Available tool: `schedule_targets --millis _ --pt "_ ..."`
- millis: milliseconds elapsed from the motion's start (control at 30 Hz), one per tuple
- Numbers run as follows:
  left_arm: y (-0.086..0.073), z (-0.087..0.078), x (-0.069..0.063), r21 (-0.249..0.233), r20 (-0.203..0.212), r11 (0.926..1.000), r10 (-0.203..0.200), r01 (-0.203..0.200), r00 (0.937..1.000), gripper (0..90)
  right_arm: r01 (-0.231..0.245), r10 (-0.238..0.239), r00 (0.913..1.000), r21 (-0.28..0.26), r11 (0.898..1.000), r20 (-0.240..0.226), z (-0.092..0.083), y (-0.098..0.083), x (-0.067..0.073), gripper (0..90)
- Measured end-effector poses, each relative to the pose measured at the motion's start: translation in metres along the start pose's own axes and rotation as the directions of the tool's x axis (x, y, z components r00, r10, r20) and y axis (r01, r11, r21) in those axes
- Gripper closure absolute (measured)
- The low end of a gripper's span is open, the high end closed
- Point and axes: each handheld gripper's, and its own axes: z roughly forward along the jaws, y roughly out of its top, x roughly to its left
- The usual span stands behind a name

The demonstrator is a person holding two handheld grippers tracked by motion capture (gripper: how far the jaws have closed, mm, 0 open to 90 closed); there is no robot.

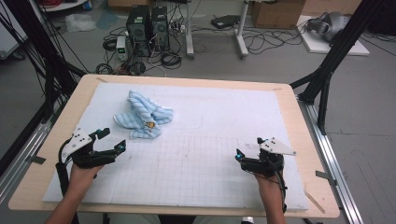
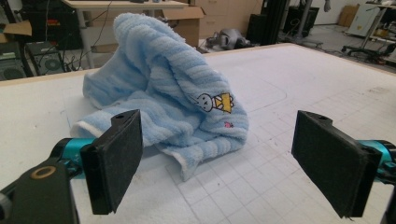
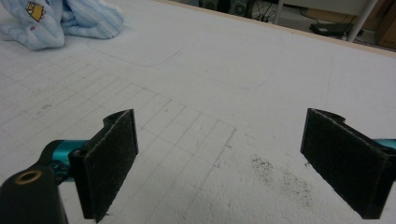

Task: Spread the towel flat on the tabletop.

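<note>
1. Nearest, at the bottom of the high view: two forearms coming in over the front edge of the table [image 1: 312, 212], a hand [image 1: 83, 176] at the left and a hand [image 1: 268, 183] at the right, each wrapped around a black tool.
2. Left gripper [image 1: 112, 140] low over the white mat [image 1: 205, 158], near its left edge, jaws spread wide apart with nothing between them; grey three-cornered plate on top, cable trailing back along the arm.
3. Same left gripper [image 2: 217, 161] in its own view: two black padded jaws standing far apart, bare gridded mat [image 2: 261, 186] between them, aimed straight at the towel.
4. Right gripper [image 1: 248, 148] toward the right side of the mat, also with its jaws wide apart and holding nothing.
5. Right gripper [image 3: 219, 161] in its own view: padded jaws apart over gridded mat [image 3: 196, 93], a smudge of dark specks [image 3: 280, 179] on the mat between them.
6. Farther back: light blue striped towel [image 1: 144, 115] lying crumpled in a heap on the left half of the mat, just beyond the left gripper and well apart from the right one.
7. Towel [image 2: 163, 93] humped up high in the left gripper view, a small embroidered cartoon figure [image 2: 214, 102] on its front fold, white hem touching the mat.
8. Corner of the towel [image 3: 56, 21] at the top left of the right gripper view.
9. Beyond the table: computer towers [image 1: 148, 29] and tangled cables on the floor, cardboard boxes [image 1: 278, 13] farther back.
</note>
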Motion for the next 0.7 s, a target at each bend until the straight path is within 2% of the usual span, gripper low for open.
schedule_targets --millis 500,567,700 --pt "0.000 0.012 0.003 0.012 0.012 0.9998 -0.015 0.015 0.9998 17.9 0.007 -0.007 0.9995 -0.015 1.000 -0.031 -0.001 -0.002 0.003 10.3" --pt "0.001 0.013 0.002 0.024 0.013 0.9997 0.001 -0.002 0.9999 18.1 0.003 -0.004 0.9992 -0.007 1.000 -0.039 0.000 -0.001 0.003 10.3" --pt "0.002 0.009 0.000 0.018 0.009 0.9998 0.003 -0.003 1.0000 18.0 -0.008 0.008 0.9983 -0.004 1.000 -0.058 0.000 0.000 0.007 10.3"
